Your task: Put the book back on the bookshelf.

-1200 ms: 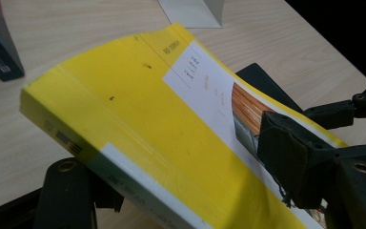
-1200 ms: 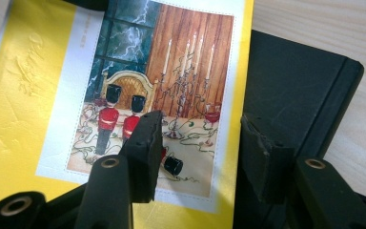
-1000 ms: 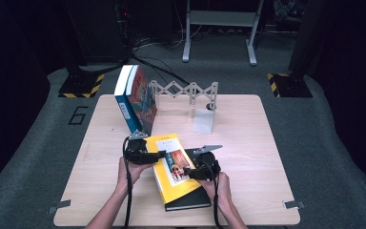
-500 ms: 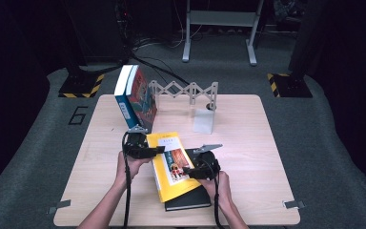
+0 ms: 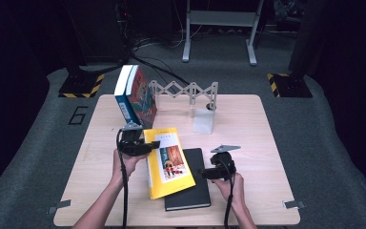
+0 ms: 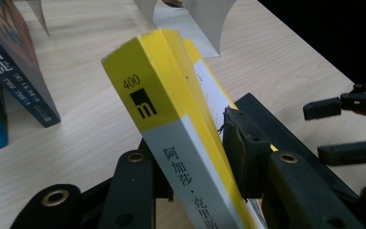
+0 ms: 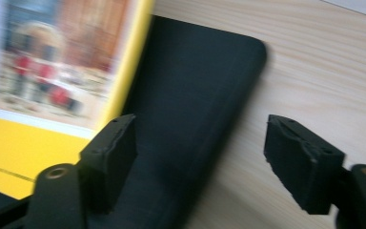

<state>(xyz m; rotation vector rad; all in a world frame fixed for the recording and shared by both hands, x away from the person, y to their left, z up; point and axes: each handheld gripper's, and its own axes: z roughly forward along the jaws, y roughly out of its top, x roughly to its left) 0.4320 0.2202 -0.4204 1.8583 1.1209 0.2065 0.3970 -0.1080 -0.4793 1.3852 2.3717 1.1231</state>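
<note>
Yellow is what catches the eye: the yellow book (image 5: 167, 162) lies slantwise near the middle of the pale wooden table (image 5: 262, 124), its lower part resting on the black notebook (image 5: 190, 188) beneath it, its left edge lifted. The left gripper (image 5: 140, 145) has that edge; its jaws have just been closing and now clamp the book at the spine side. From above this reads as little more than a dark tool at the book's corner. The left gripper view makes the grip plain: the yellow book (image 6: 181, 124) stands on edge between the two black jaws, both pads pressing its covers, the spine with its printed characters turned to the camera.

The right gripper (image 5: 208, 172) sits just beside the black notebook's right edge, its jaws having just been opening. The right gripper view shows them wide apart and holding nothing, with the black notebook (image 7: 190, 119) and bare wood lying between and beyond them, and the yellow book's cover picture off to the left.

At the far left of the table a pair of blue books (image 5: 133, 95) leans upright against the grey folding rack (image 5: 183, 90), whose white end plate (image 5: 204, 120) stands well apart from them.
</note>
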